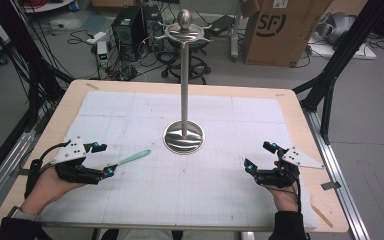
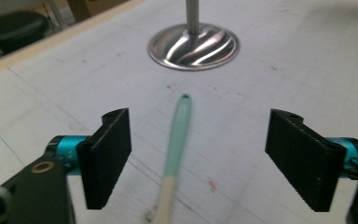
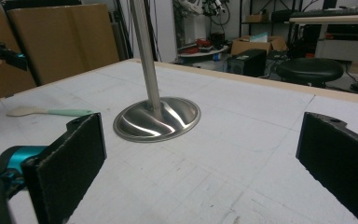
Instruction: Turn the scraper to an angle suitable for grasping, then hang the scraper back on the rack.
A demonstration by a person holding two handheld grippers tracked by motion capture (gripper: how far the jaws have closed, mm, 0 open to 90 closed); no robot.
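Left gripper (image 2: 198, 154) jaws wide apart, gripping nothing; the mint-handled spatula (image 2: 176, 154) lies flat on the mat between them, left of the steel stand (image 1: 184, 136). Right gripper (image 3: 205, 163) spread wide, empty, right of stand.

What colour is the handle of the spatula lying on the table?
Mint green on the handle, with a cream blade end; the left gripper view shows it best.

My stand (image 1: 184, 90) is shiny polished metal, and the base mirrors the light in streaks. The spatula (image 2: 176, 140) has a matt mint handle, looks like silicone, going to a pale cream end. My jaw pads look like ribbed matt black rubber. Table (image 1: 70, 102) edge is pale wood, under a matt white gridded mat (image 1: 145, 200).
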